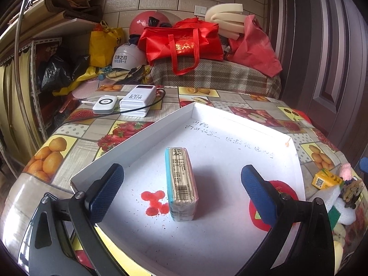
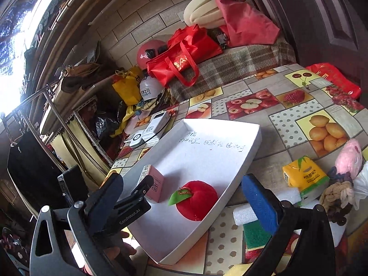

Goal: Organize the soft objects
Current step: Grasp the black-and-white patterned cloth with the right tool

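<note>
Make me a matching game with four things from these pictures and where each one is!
Things:
1. plush red apple
2. tissue pack
3. yellow carton
4. power bank

Places:
A. on the tablecloth, right of the white tray
B. on the tablecloth, beyond the tray's far left side
C. in the tray, near its right wall
D. in the tray, between the open left gripper's pads

Pairs: 1-C, 2-D, 3-A, 4-B

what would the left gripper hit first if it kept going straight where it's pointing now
Most likely the small tissue pack with the blue edge, standing in the white cardboard tray dead centre between the open jaws of the left gripper. Depth is hard to judge, so it might meet the tray floor first.
</note>
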Demonstrator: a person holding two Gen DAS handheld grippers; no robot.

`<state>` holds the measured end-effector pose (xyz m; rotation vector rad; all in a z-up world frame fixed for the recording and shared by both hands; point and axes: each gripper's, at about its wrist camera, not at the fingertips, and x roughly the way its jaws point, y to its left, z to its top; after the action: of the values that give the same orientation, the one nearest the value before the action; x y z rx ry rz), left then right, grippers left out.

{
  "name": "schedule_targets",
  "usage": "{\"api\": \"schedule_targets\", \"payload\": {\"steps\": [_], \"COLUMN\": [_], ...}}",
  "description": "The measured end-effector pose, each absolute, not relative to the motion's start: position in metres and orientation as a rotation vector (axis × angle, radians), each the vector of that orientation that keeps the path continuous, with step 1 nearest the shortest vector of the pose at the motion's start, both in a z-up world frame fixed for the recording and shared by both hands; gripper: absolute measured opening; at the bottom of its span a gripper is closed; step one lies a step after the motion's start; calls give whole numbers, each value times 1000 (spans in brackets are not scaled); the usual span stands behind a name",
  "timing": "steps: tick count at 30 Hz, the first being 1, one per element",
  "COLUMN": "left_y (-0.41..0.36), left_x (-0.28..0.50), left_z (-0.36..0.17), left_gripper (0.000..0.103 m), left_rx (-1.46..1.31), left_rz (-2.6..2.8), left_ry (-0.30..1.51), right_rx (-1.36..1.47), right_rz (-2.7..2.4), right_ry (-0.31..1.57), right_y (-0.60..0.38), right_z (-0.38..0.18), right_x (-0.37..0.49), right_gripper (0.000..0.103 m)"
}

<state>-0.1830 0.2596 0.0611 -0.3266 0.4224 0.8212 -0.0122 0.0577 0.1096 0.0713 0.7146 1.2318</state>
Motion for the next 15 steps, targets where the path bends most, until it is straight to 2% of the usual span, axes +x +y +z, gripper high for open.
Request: {"api": "schedule_targets", "payload": {"steps": [8, 12, 15], "left_y": [237, 217, 201], "left_x": [-192, -193, -187], "left_z": [73, 82, 82], "left_gripper": [103, 103, 103], "left_rx": [-322, -324, -337], "left_rz": [681, 588, 509], "left_ry": [290, 245, 280], "right_rx": [-19, -51, -129], "right_rz": [1210, 1177, 1145], "right_ry": [518, 598, 671], "right_y": [-13, -47, -66], "right_z": [124, 108, 86], "right_x": [-2, 20, 28], "right_gripper": [103, 103, 103]}}
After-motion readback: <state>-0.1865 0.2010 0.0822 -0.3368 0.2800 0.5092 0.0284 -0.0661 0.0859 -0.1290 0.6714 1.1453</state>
